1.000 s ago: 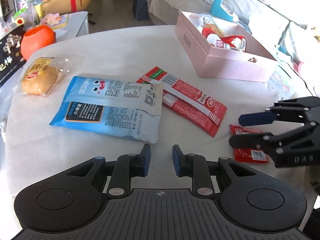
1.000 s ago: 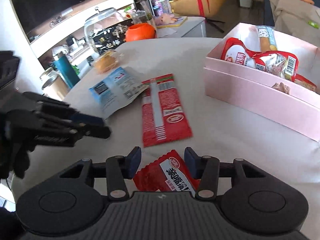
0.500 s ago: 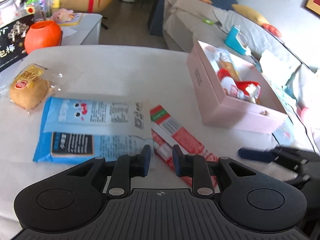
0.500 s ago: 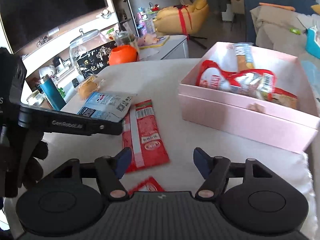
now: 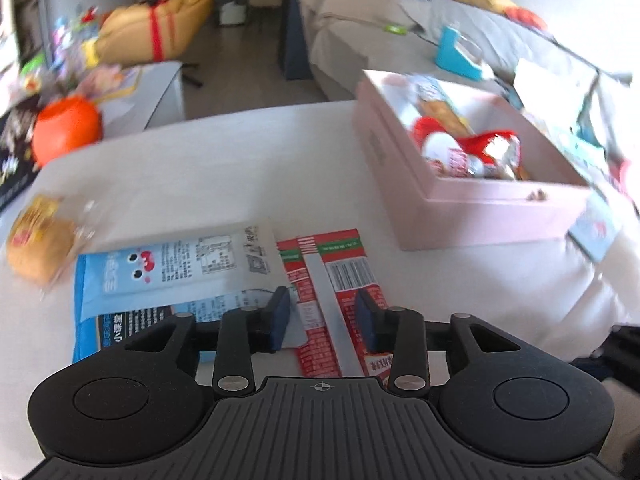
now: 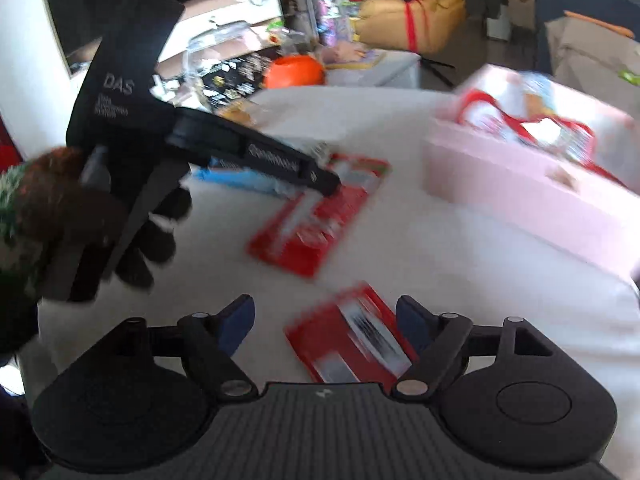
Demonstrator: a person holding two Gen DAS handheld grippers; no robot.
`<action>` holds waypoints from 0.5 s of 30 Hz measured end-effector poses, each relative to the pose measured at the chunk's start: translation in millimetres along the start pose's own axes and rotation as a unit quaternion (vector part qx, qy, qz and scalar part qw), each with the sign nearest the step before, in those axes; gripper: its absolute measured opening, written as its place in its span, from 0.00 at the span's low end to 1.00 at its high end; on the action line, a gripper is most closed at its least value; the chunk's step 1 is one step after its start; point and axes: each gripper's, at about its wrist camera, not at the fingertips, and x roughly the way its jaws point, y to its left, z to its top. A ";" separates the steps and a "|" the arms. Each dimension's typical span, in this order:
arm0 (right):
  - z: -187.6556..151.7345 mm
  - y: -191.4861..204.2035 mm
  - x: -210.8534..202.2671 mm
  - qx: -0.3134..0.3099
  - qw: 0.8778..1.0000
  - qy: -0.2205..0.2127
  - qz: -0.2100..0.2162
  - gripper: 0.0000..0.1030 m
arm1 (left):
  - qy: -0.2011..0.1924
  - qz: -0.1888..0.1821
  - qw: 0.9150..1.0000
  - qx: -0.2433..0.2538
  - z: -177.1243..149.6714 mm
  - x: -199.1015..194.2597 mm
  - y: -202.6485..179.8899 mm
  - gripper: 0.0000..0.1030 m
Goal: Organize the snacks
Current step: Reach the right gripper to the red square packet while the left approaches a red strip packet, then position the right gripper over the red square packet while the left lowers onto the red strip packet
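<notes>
My left gripper is open, its fingers on either side of the long red snack packet lying on the white table. A blue and white snack bag lies just left of it, and a wrapped bun lies further left. The pink box holds several snacks at the right. My right gripper is open over a small red packet. The left gripper shows there above the long red packet.
An orange round container stands at the table's far left edge. A sofa with cushions and a blue object lies behind the box. A gloved hand holds the left tool. Papers lie right of the box.
My left gripper opened wider and moved over the long red packet. My right gripper opened wider and dropped back toward the small red packet. Both views are blurred by motion.
</notes>
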 end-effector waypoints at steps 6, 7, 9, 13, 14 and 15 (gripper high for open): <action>-16.3 -18.3 -9.0 0.022 0.994 -0.020 -0.105 0.77 | -0.001 -0.003 0.998 0.063 -3.4 -1.6 -20.7 0.41; -16.2 -22.9 -8.2 0.031 0.992 -0.025 -0.119 0.77 | 0.000 -0.003 0.998 0.062 -3.7 -1.6 -21.0 0.41; -17.1 -28.0 -6.0 0.041 0.989 -0.036 -0.135 0.80 | 0.001 -0.001 0.998 0.058 -2.7 0.3 -21.3 0.41; -19.6 -21.1 -1.1 0.032 0.986 -0.054 -0.153 0.83 | -0.004 0.006 0.998 0.066 2.8 8.4 -26.2 0.41; -19.8 -20.6 -2.1 0.033 0.986 -0.054 -0.153 0.83 | -0.006 0.006 0.998 0.069 3.6 9.6 -26.3 0.41; -20.3 -23.4 0.8 0.038 0.986 -0.055 -0.150 0.84 | -0.009 0.006 0.997 0.071 4.4 10.8 -26.9 0.41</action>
